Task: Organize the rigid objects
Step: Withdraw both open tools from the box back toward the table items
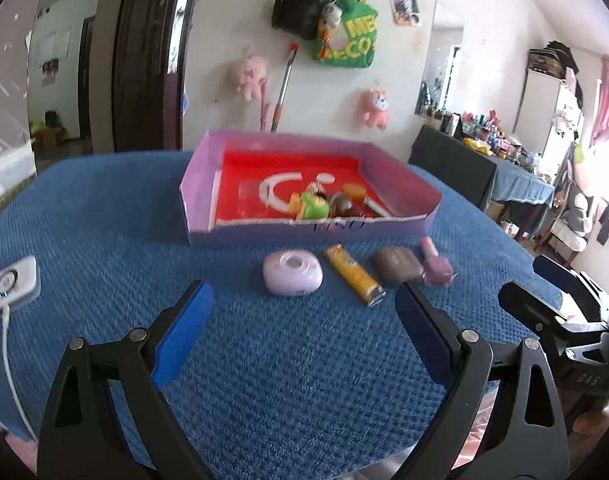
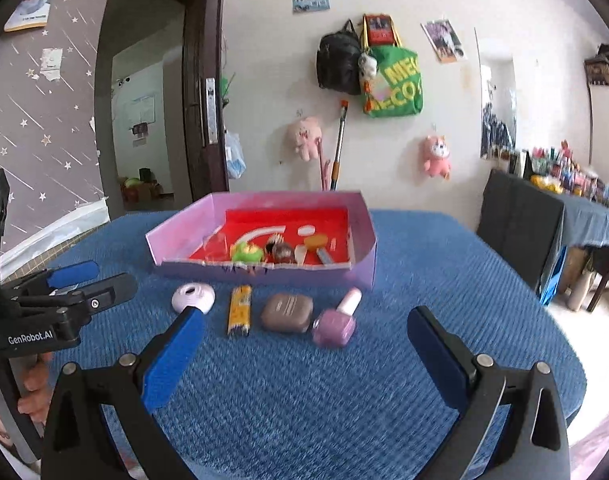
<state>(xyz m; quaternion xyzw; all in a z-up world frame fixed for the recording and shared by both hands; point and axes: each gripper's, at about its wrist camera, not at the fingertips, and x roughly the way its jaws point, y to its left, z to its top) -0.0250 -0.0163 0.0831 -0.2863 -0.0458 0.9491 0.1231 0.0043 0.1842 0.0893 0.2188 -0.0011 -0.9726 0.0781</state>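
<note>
A purple box with a red floor [image 1: 208,184] [image 2: 172,240] stands on the blue cloth and holds several small objects, among them a green toy [image 1: 314,208] [image 2: 246,254]. In front of it lie a row: a lilac round case [image 1: 292,272] [image 2: 193,297], a yellow tube [image 1: 354,274] [image 2: 239,310], a brown case [image 1: 396,266] [image 2: 287,312] and a purple nail polish bottle [image 1: 436,266] [image 2: 336,320]. My left gripper [image 1: 304,332] is open and empty, short of the row. My right gripper [image 2: 304,344] is open and empty, short of the row.
A white device with a cable [image 1: 10,290] lies at the table's left edge. The right gripper's body shows at the right of the left wrist view [image 1: 560,320]; the left one at the left of the right wrist view [image 2: 56,300]. A dark chair [image 2: 520,224] stands at the right.
</note>
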